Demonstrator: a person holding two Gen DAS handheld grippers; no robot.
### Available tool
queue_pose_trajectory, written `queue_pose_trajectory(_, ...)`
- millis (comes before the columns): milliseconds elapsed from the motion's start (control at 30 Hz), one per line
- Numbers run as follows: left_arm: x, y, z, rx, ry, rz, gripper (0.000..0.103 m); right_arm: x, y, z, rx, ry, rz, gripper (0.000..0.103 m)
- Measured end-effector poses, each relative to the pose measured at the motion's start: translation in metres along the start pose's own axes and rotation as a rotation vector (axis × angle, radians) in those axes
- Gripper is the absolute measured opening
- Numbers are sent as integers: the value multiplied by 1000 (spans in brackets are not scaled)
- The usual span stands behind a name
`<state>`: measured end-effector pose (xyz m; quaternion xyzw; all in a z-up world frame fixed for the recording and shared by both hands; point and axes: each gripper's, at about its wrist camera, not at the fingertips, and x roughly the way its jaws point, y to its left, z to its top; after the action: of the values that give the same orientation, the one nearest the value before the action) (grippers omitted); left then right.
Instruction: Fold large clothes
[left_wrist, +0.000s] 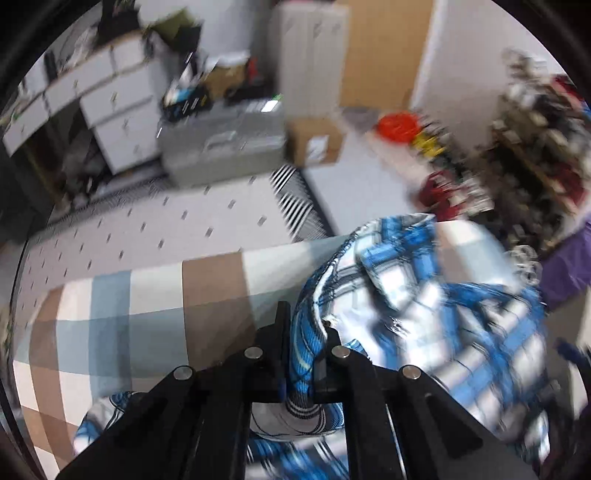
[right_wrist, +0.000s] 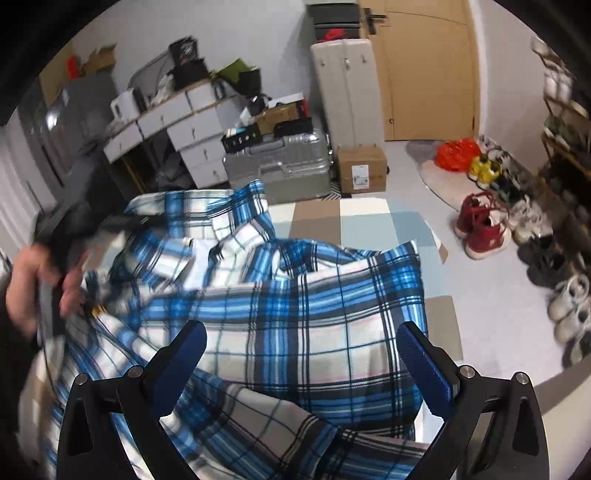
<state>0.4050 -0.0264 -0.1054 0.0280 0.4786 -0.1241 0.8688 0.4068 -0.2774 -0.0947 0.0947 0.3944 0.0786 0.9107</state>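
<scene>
1. At the left, the left tool (left_wrist: 304, 332) is seen closed on a bunched edge of the plaid shirt (right_wrist: 295, 314); the blue and white cloth is pinched between its black fingers and hangs out below them. In the right wrist view the hand (right_wrist: 33, 280) that carries this tool is seen at the left border, blurred.
2. The shirt is lying crumpled on a checked blanket (left_wrist: 110, 325) of brown, pale blue and white squares, which seems to cover a bed or mat; which one cannot be told. The collar part is turned toward the far side, and a folded panel lies in the middle.
3. The cloth is judged to be light, soft and without stiffness. It will sag and slide when lifted, so one pinch alone will not keep it flat. It is not fragile, but buttons can catch.
4. A good hold is judged to be at a seam or hem corner, where the cloth is doubled and slips less.
5. At the right, the right tool (right_wrist: 301, 354) is held wide above the shirt, its blue pads apart on both sides of the panel, and nothing is gripped by it.
6. Far right, shoes (right_wrist: 484, 225) are standing on the floor, well apart from the shirt.
</scene>
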Motion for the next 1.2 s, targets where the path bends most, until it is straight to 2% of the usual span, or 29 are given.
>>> queue_pose_trajectory(67,-35,-14,-21,87,-49,-31,2,-9,0,7,37,-17,32,103)
queue_pose_trajectory(167,-64,-29,-48,169,-64,-60,2,-20,9,24,52,-37,89,103)
queue_pose_trajectory(267,-82,-42,-67,266,-91,-39,2,-22,29,42,10,-46,127,103)
queue_pose_trajectory(400,-89,-43,-71,267,-90,-58,2,10,60,57,-69,68,76,103)
queue_pose_trajectory(467,-83,-36,-65,246,-80,-74,2,31,74,58,-123,122,8,103)
queue_pose_trajectory(600,-77,-31,-60,251,-105,-72,2,70,83,60,-167,158,-118,102)
queue_pose_trajectory(667,-76,-27,-60,235,-120,-72,2,87,81,60,-166,178,-157,79)
queue_pose_trajectory(733,-76,-23,-58,210,-118,-77,2,97,79,61,-163,224,-170,2)
queue_pose_trajectory(767,-78,-21,-57,200,-116,-82,2,94,76,60,-140,234,-171,3)
queue_pose_trajectory(833,-89,-18,-59,191,-142,-89,2,65,74,60,-95,148,-120,3)
queue_pose_trajectory(1033,-152,-13,-92,151,-239,-140,2,-44,90,45,-188,-44,-84,2)
queue_pose_trajectory(1067,-162,-14,-98,151,-247,-151,2,-74,94,35,-211,-96,-85,2)
queue_pose_trajectory(1167,-198,-21,-131,163,-296,-164,2,-127,105,8,-246,-153,-56,2)
queue_pose_trajectory(1200,-207,-24,-143,170,-305,-169,2,-148,110,-11,-262,-169,-53,2)
